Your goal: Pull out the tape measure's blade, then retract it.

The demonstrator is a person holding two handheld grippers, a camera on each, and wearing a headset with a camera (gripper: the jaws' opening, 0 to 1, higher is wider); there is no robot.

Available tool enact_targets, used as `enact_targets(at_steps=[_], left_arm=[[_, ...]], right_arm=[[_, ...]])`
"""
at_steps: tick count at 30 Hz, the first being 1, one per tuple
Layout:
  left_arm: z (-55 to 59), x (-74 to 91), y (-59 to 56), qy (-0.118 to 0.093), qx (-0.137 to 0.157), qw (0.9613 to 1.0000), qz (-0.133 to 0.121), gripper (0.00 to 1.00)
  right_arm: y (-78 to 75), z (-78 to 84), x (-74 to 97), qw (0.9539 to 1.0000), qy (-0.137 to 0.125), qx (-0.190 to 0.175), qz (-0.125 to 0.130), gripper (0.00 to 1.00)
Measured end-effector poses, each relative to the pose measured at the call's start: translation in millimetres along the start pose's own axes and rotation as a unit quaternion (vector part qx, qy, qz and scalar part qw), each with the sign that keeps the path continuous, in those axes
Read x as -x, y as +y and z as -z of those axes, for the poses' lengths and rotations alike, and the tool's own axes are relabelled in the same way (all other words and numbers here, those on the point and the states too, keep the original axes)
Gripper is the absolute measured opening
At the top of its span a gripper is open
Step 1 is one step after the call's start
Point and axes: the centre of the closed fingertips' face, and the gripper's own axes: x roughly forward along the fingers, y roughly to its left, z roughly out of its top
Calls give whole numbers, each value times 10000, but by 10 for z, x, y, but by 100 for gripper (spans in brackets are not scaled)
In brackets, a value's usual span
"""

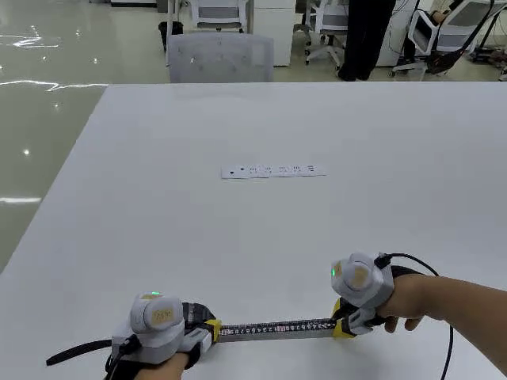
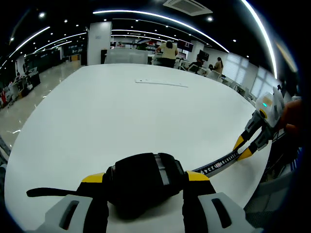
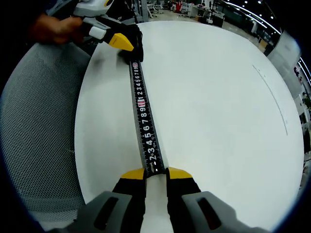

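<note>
Now the left hand-held gripper [image 1: 207, 328] clamps the tape's black case [image 2: 146, 187] at the near edge of the surface [image 1: 261, 237], and the right hand-held gripper [image 3: 155, 174] pinches the blade [image 3: 144, 116] at its tip. The blade lies flat, its long axis running straight between them. Retracting likely means moving the right one leftward along that line.

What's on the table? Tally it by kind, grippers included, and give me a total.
tape measure: 1
power strip: 1
grippers: 2 (left gripper, right gripper)
total: 4
</note>
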Motion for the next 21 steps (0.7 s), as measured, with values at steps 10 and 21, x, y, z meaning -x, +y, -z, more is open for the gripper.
enact_targets(at_steps=[10, 21], left_arm=[[-4, 1, 8, -2, -17, 10000, 11, 58], [0, 10, 5, -2, -15, 10000, 12, 58]], right_arm=[[11, -52, -35, 9999, 32, 139, -59, 14], [33, -123, -54, 9999, -10, 118, -56, 14]])
